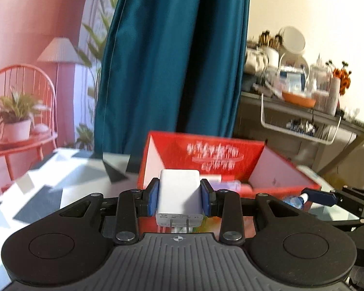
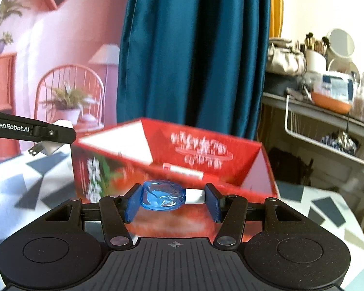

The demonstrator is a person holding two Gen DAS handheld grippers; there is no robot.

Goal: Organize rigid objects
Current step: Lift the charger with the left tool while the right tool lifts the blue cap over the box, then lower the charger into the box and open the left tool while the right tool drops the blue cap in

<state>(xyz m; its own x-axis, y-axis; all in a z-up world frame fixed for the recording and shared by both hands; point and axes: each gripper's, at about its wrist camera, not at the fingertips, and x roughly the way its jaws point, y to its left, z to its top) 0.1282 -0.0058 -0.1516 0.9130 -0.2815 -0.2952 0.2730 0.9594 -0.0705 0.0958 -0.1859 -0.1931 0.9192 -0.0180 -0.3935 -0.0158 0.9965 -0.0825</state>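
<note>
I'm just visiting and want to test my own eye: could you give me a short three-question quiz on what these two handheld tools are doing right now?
1. True or false: the left gripper holds a white plug adapter.
2. What does the right gripper hold? A) a spoon B) a small blue bottle with a white cap C) nothing
3. What colour is the open box ahead of both tools?

Key: 1 true; 2 B, clamped end to end between the jaws; 3 red.

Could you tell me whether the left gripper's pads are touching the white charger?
Touching. The left wrist view shows both blue pads pressed flat against the sides of the white charger, no gap either side.
</note>
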